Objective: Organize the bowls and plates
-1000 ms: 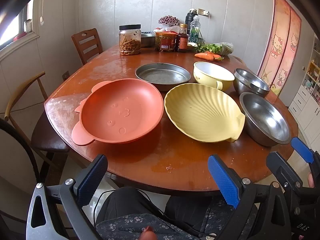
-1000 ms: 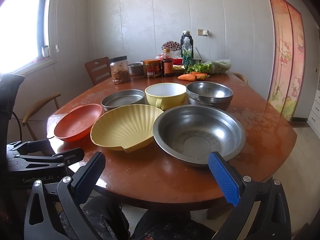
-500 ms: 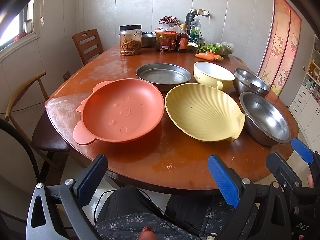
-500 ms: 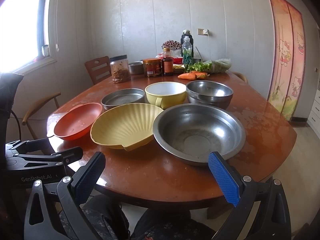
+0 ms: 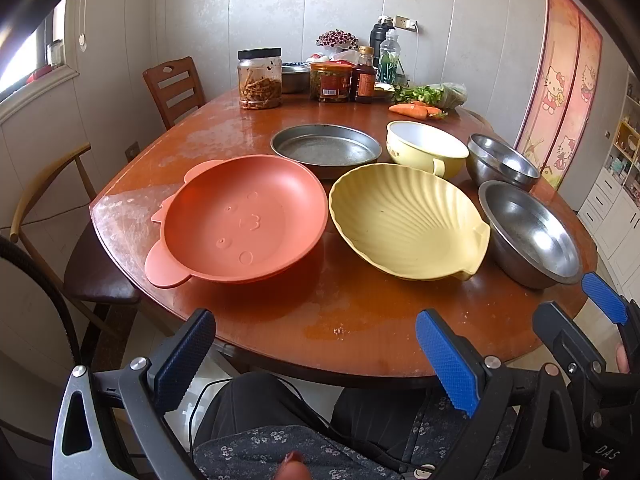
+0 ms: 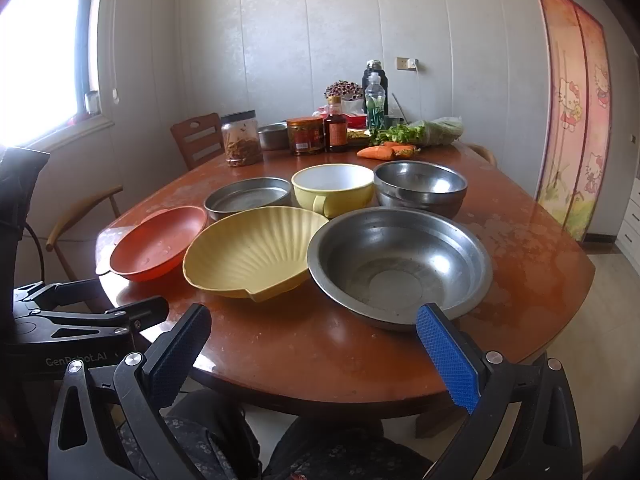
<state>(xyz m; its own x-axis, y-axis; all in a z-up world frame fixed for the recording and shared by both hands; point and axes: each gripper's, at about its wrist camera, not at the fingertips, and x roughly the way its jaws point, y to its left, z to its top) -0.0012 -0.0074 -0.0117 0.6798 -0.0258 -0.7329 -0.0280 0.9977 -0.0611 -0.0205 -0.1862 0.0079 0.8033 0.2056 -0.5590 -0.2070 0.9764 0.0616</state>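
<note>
Jaws: left gripper [image 5: 316, 354] spread wide, empty | right gripper [image 6: 314, 348] spread wide, empty | both lower frame, short of tabletop [image 5: 360, 312] dishes

left claw [image 5: 316, 364] agape, right claw [image 6: 314, 358] agape, both empty

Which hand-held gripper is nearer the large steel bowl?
Right. The right hand-held gripper sits just before the large steel bowl; the left hand-held gripper faces the orange plate.
</note>
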